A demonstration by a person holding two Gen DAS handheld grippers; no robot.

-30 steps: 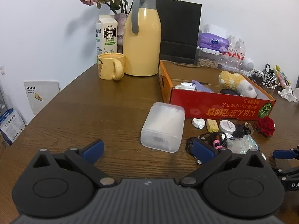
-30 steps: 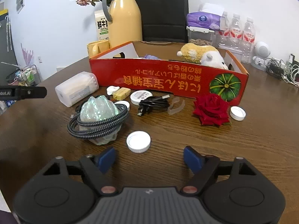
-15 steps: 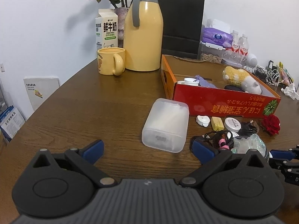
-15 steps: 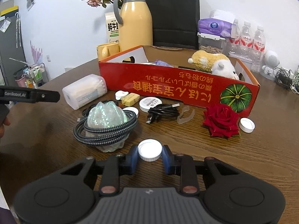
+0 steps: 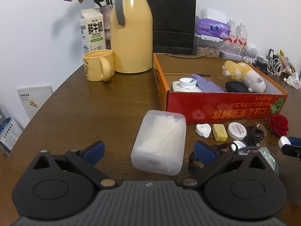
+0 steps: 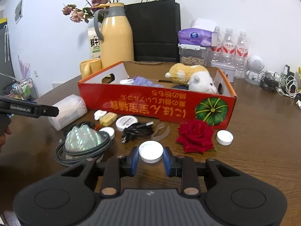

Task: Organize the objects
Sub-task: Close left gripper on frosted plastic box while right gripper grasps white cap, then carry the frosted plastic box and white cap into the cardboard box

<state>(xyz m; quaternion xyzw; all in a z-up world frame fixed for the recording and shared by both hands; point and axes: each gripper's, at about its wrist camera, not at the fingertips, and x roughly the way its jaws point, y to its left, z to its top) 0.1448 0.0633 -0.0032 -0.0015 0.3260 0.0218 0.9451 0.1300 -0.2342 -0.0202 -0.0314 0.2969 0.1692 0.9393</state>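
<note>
My right gripper (image 6: 150,157) is shut on a white bottle cap (image 6: 150,153) and holds it above the table in front of the red cardboard box (image 6: 156,105). The cap also shows in the left wrist view (image 5: 284,141). My left gripper (image 5: 148,150) is open, with a frosted plastic cotton-swab box (image 5: 160,143) lying between its fingers' line, just ahead. The red box (image 5: 222,107) holds a plush toy (image 5: 242,75), a purple cloth (image 5: 207,84) and a white lidded pack (image 5: 185,86).
On the table before the box lie a red rose (image 6: 195,135), another white cap (image 6: 224,137), a black cable (image 6: 137,131), a round white tin (image 6: 126,122), a braided cable around a shiny wad (image 6: 82,143). A yellow jug (image 5: 131,32), mug (image 5: 98,66), milk carton (image 5: 93,32) stand behind.
My right gripper closed on the white cap and lifted it off the table toward the box. My left gripper moved forward toward the swab box, still open.
</note>
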